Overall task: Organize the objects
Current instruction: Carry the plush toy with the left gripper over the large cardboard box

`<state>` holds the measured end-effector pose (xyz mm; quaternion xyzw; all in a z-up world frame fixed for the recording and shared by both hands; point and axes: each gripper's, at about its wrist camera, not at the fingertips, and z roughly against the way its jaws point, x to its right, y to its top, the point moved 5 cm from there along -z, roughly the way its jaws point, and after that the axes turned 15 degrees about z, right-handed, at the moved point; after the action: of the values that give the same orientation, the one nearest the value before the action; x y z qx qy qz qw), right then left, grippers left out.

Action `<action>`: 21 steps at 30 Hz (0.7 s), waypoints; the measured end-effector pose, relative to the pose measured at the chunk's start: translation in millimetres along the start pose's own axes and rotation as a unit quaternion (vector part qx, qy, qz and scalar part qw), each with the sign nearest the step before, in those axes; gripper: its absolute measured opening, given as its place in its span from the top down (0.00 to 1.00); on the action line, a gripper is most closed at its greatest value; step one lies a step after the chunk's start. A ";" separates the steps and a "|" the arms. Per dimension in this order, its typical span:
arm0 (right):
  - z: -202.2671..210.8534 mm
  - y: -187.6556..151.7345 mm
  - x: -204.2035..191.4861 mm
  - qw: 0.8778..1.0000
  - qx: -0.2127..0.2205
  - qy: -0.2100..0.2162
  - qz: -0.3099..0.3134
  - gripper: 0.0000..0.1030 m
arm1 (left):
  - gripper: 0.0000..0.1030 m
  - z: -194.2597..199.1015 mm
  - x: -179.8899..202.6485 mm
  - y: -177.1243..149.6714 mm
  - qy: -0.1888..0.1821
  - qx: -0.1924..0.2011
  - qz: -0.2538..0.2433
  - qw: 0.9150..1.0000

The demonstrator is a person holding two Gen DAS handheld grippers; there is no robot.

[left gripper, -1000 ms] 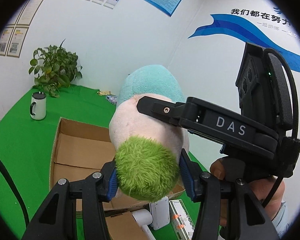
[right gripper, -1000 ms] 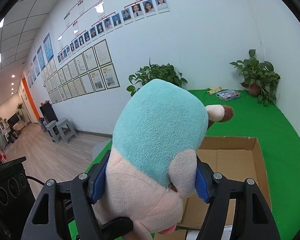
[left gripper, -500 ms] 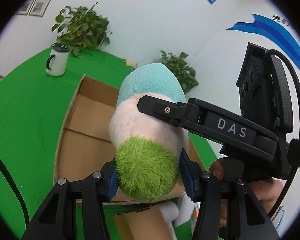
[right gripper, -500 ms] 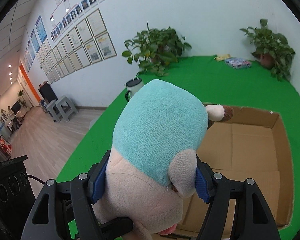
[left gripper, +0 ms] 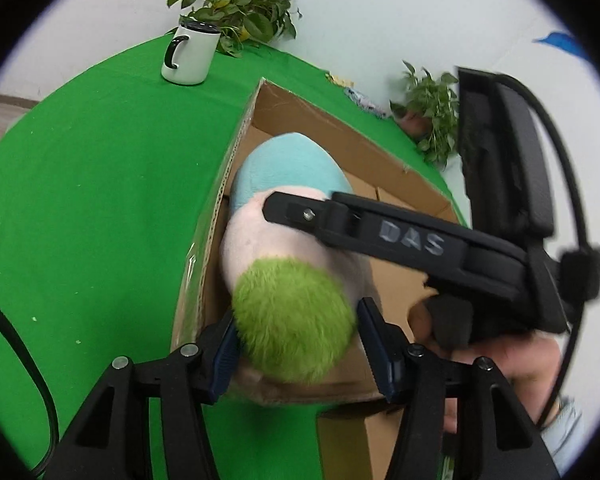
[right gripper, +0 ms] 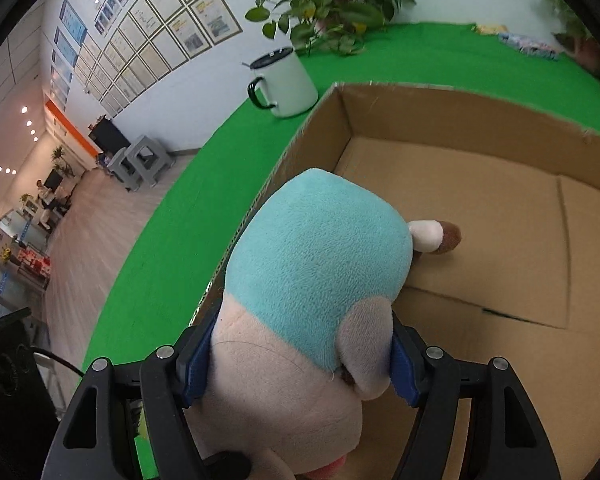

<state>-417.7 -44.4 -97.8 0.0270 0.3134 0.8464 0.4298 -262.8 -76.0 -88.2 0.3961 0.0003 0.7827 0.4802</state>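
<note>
Both tools are carrying one plush toy (right gripper: 316,264) between them: the right tool (right gripper: 300,364) is clamping its pale head at lower centre, while the left tool (left gripper: 298,350) is opening around the green tuft (left gripper: 292,316), which sits between its pads. Its body is hanging over the cardboard box (right gripper: 500,216), near the left wall. Lowering it to the box floor before releasing looks wise. A white mug (right gripper: 286,80) is standing upper left on the green surface (left gripper: 100,184).
</note>
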 end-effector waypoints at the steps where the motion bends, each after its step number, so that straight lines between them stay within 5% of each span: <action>1: -6.9 1.1 0.8 1.000 -0.003 -0.001 0.001 0.33 | 0.49 2.0 0.0 -1.6 0.003 0.003 -0.009 1.000; 8: -24.3 18.9 -7.2 1.000 0.000 0.005 0.009 0.22 | 0.53 7.4 -0.8 -9.5 0.010 0.020 -0.025 0.999; 16: 17.3 23.2 10.6 0.997 0.056 0.044 -0.023 0.19 | 0.57 4.7 -3.2 -11.7 0.010 0.011 -0.006 1.000; 21: -1.0 12.2 21.4 0.998 0.012 0.035 -0.045 0.20 | 0.57 3.7 -1.5 -13.8 0.025 0.017 -0.018 0.999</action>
<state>-440.1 -34.3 -96.6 -0.0118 0.3395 0.8225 0.4562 -249.8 -71.1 -91.9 0.3843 0.0328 0.7835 0.4871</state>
